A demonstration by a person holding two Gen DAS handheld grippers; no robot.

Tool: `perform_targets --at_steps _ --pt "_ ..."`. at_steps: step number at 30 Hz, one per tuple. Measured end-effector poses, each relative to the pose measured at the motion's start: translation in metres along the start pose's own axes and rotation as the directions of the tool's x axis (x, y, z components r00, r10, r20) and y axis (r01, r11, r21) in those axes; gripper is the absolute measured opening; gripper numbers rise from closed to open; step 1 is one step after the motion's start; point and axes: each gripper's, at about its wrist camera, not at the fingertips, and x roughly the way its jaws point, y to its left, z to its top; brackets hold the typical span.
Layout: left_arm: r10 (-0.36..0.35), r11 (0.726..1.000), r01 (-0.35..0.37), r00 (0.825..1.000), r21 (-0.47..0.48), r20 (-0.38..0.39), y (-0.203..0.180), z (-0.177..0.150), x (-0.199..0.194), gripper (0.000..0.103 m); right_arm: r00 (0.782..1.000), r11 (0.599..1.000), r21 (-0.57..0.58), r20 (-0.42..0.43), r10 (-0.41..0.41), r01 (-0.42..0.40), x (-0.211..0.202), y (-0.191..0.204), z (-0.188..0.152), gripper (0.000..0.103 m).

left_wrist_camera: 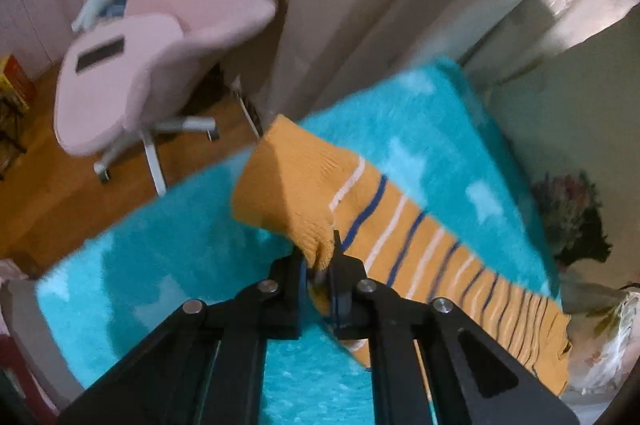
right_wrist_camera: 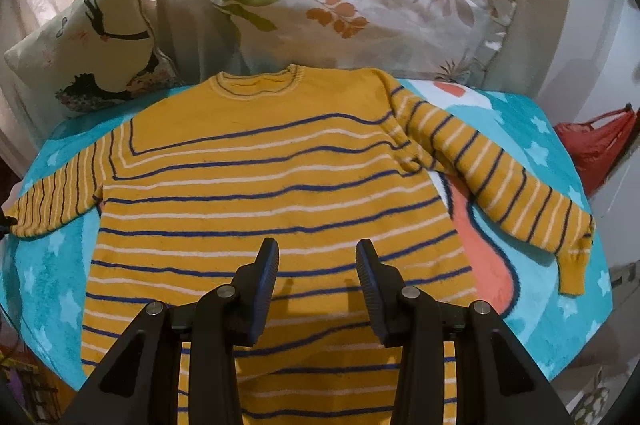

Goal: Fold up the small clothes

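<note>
A yellow sweater [right_wrist_camera: 260, 185] with blue and white stripes lies flat, neck away from me, on a turquoise star blanket [right_wrist_camera: 560, 305]. Its right sleeve [right_wrist_camera: 500, 185] lies spread out to the side on the blanket. My right gripper [right_wrist_camera: 318, 257] hangs open just above the lower body of the sweater, with nothing between its fingers. In the left wrist view my left gripper [left_wrist_camera: 320, 257] is shut on the plain yellow cuff [left_wrist_camera: 288, 185] of the other sleeve [left_wrist_camera: 420, 237]. The cuff is lifted and bent over above the blanket [left_wrist_camera: 160, 265].
A leaf-print pillow [right_wrist_camera: 360, 13] and a smaller picture cushion [right_wrist_camera: 88, 45] lean against the curtain behind the sweater. A red bag [right_wrist_camera: 596, 145] is off the right edge. A pink swivel chair [left_wrist_camera: 160, 45] stands on the wooden floor [left_wrist_camera: 60, 201] beyond the blanket's edge.
</note>
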Motion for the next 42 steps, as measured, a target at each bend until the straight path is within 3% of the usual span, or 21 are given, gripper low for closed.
perform_targets --at_steps 6,12,22,27,33,42 --pt "0.02 0.986 -0.041 0.991 0.16 0.129 -0.058 -0.019 -0.042 0.008 0.999 0.998 0.058 -0.022 0.022 -0.021 0.007 -0.023 -0.011 0.044" --pt "-0.037 0.929 -0.034 0.982 0.368 0.185 -0.127 -0.071 -0.07 0.008 0.998 0.996 0.071 -0.032 0.05 -0.047 0.014 -0.038 -0.015 0.044" --pt "-0.101 0.792 0.041 0.993 0.609 0.064 -0.207 -0.179 -0.078 0.008 0.997 0.997 0.057 -0.035 0.062 -0.059 0.02 -0.045 -0.016 0.044" --pt "-0.131 0.754 0.099 0.991 0.65 0.001 -0.25 -0.213 -0.069 0.008 0.997 0.996 0.06 -0.028 0.066 -0.064 0.018 -0.054 -0.018 0.044" --pt "-0.194 0.696 0.207 0.976 0.687 -0.098 -0.319 -0.26 -0.06 0.008 0.998 0.994 0.09 -0.013 0.057 -0.056 0.007 -0.079 -0.025 0.044" --pt "-0.223 0.563 0.314 0.948 0.764 -0.225 -0.434 -0.371 -0.041 0.008 1.0 0.989 0.15 -0.023 0.018 -0.015 -0.001 -0.137 -0.037 0.044"
